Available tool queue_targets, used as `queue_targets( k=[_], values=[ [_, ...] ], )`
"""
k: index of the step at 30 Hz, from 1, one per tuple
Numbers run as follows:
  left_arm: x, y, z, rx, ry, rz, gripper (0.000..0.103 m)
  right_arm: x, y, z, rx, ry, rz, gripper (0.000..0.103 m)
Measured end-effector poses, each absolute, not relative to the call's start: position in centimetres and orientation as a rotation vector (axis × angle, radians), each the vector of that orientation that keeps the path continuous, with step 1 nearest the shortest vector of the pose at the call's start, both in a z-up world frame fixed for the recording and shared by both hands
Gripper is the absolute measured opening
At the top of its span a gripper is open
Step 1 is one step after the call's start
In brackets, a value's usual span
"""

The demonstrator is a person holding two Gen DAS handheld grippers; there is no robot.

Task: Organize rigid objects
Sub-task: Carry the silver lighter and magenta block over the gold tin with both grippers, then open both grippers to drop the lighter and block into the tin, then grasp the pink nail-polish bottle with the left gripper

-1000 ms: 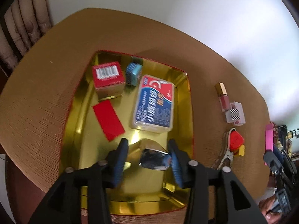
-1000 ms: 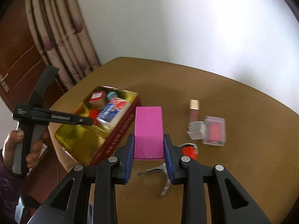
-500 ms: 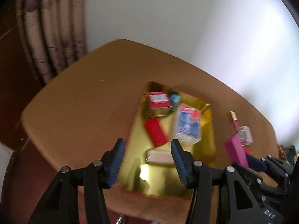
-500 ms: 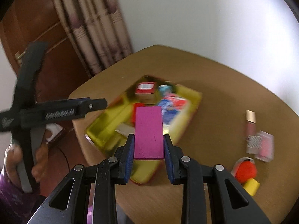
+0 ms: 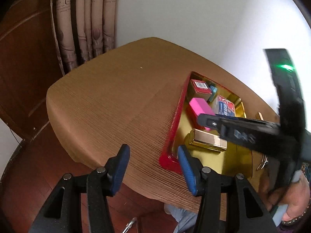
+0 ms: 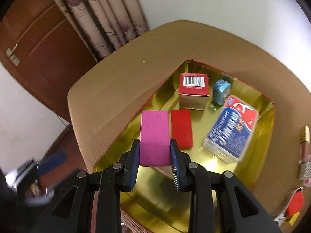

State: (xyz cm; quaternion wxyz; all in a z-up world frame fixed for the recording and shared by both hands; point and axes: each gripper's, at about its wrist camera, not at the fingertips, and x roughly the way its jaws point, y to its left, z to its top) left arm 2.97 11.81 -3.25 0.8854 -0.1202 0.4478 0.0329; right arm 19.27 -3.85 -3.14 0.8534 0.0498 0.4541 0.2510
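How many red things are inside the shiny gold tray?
2: the red barcode box at the far end of the gold tray, and the flat red block beside the pink block held by the right gripper. Others may be hidden.

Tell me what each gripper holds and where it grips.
Right gripper: pink block, clamped across its long side faces at the near end. Left gripper: open, holding nothing.

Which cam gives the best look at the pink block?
Right wrist: the pink block fills the centre, its top face unblocked, clamped in the right gripper over the gold tray. Left wrist shows it smaller, off to the side, partly behind that gripper.
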Motion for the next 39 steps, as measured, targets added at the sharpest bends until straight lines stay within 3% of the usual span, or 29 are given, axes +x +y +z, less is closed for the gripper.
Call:
queue_targets(
  k=[7,13,17,27,39],
  values=[
    [3.4,12.4,-4.1,-0.260,0.951,0.073,0.053,20.7,-4.5,-3.4,0.242,0.964,0.505,0.038],
    [2.8,11.2,-3.6,-0.230,0.912,0.041,0.053,13.8,-12.5,-1.4,0.256,0.710,0.434,0.040],
    [2.3,8.2,-3.2,-0.170,0.908,-0.069,0.053,6.6,-21.1,-3.3,0.147,0.570,0.175,0.060],
    [1.7,-3.8,-2.6,-0.009,0.948,-0.389,0.053,0.2,-40.5,-12.6,0.078,0.741,-0.312,0.060],
    [15.7,-14.8,-1.4,-0.101,1.133,-0.505,0.053,-0.8,-43.7,-15.3,0.211,0.734,-0.243,0.061]
  ],
)
